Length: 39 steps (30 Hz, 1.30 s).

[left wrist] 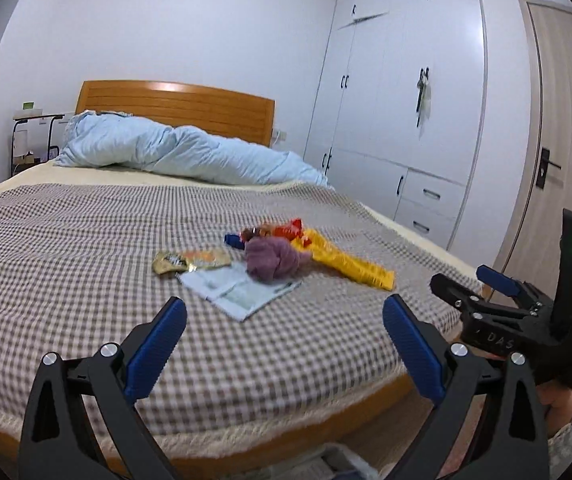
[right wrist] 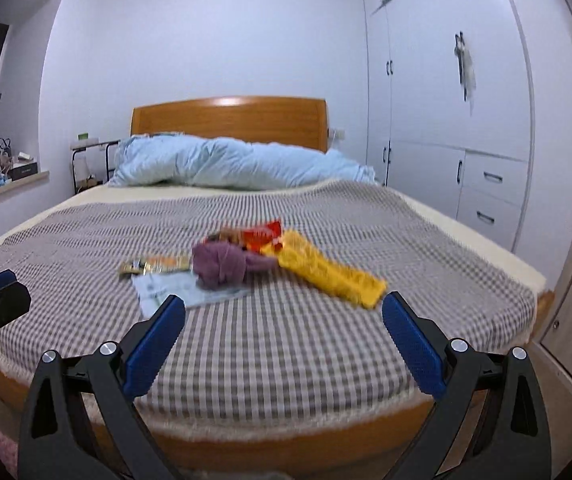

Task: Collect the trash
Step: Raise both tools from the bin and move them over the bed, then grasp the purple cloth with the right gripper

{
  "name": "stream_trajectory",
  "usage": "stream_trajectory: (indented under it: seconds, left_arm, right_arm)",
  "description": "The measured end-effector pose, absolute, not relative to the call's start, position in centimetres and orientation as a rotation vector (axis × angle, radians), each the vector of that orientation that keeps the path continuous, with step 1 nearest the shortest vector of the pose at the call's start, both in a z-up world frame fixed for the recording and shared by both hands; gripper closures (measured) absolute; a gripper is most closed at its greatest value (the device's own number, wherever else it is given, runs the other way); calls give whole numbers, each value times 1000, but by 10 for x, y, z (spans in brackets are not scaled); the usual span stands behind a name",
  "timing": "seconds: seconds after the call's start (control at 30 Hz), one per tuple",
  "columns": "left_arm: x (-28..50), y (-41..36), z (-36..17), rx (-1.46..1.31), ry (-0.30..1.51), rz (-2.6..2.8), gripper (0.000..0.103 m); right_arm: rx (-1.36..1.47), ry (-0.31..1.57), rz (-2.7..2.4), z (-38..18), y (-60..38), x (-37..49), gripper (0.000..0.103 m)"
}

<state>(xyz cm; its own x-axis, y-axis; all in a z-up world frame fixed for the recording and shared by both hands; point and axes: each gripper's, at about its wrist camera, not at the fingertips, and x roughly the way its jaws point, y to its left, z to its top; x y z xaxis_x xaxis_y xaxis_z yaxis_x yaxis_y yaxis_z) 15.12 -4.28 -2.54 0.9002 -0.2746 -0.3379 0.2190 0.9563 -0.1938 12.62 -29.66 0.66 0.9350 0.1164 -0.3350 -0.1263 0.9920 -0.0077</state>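
Note:
A heap of trash lies on the checked bedspread point(left wrist: 86, 240): a yellow wrapper point(left wrist: 350, 266), a purple crumpled cloth point(left wrist: 272, 260), a red packet point(left wrist: 290, 230), a gold snack bag point(left wrist: 190, 260) and a pale paper leaflet point(left wrist: 238, 290). My left gripper point(left wrist: 284, 312) is open and empty, above the bed's foot, short of the heap. My right gripper point(right wrist: 284, 312) is open and empty too, in front of the yellow wrapper point(right wrist: 330, 276), purple cloth point(right wrist: 226, 266) and leaflet point(right wrist: 166, 290). The right gripper also shows in the left wrist view point(left wrist: 486, 280).
A light blue duvet point(left wrist: 182, 150) lies bunched before the wooden headboard point(left wrist: 174, 106). White wardrobes point(left wrist: 406, 100) and a door point(left wrist: 558, 140) stand on the right. A side table point(left wrist: 34, 136) is left of the bed. A cluttered windowsill point(right wrist: 2, 168) is at far left.

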Motion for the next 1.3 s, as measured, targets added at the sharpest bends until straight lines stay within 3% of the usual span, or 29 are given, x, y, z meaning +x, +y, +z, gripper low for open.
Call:
stream_trajectory:
  seconds: [0.73, 1.3]
  left_arm:
    - [251, -47, -10, -163, 316, -227, 8]
    - [288, -23, -30, -189, 366, -186, 8]
  right_arm:
    - [20, 307, 113, 25, -288, 225, 8]
    - [108, 358, 94, 3, -306, 251, 8]
